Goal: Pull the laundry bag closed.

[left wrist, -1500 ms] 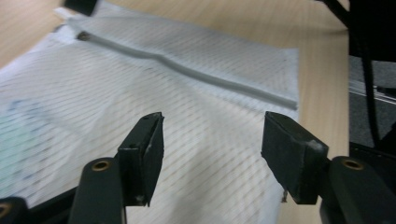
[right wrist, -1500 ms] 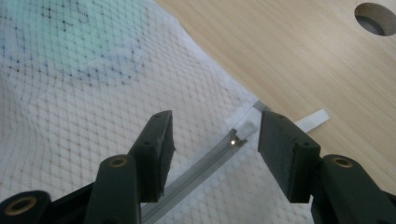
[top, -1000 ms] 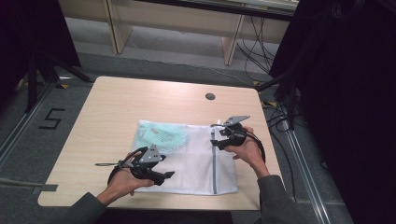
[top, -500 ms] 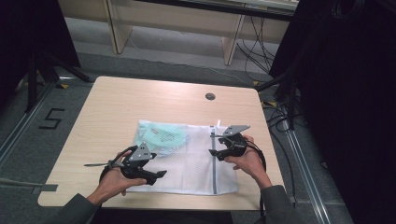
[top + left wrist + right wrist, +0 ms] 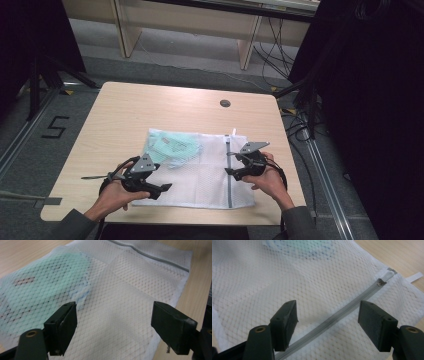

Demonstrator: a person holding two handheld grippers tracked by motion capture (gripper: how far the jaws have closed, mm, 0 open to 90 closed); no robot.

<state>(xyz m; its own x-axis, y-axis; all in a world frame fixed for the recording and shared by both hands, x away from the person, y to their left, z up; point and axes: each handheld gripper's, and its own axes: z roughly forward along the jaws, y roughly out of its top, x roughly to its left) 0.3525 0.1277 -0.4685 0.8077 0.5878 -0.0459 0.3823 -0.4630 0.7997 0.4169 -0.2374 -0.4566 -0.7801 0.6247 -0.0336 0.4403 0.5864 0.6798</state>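
White mesh bag (image 5: 200,170) lies flat.

A mesh laundry bag (image 5: 200,172) lies flat on the table (image 5: 125,115), toward its near edge. Inside the bag, at its far left corner, sits a folded garment (image 5: 167,147). The bag's zipper (image 5: 229,175) runs front to back along its right side — its slider (image 5: 380,282) at the far end. A cable grommet (image 5: 225,103) lies behind the bag — well apart.

A pale wooden tabletop (image 5: 150,110) stands on grey floor (image 5: 45,145) marked "5" (image 5: 55,127). Black curtains (image 5: 370,100) hang at the right. Wooden furniture legs (image 5: 122,27) rise behind.
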